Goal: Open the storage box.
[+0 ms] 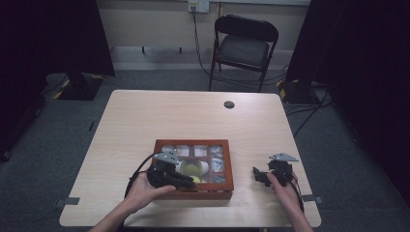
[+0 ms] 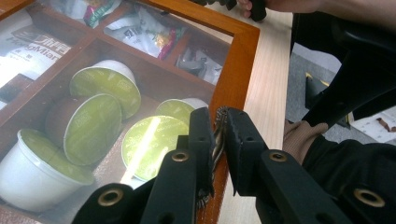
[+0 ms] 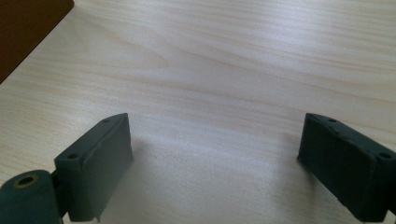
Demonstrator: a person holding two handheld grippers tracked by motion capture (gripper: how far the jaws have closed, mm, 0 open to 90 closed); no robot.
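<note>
High view: wooden compartment box (image 1: 193,192) with glass lid lies flat near the table's (image 1: 145,116) front edge, long axis running left to right; a folding chair (image 1: 244,46) stands beyond on grey carpet. Left gripper (image 1: 186,180) sits at the box's front rim; right gripper (image 1: 261,175) rests well apart on bare tabletop. Left gripper view: jaws pinched on the lid frame (image 2: 229,93), green-lidded capsules (image 2: 93,128) under the glass. Right gripper view: jaws wide apart over bare wood.
</note>
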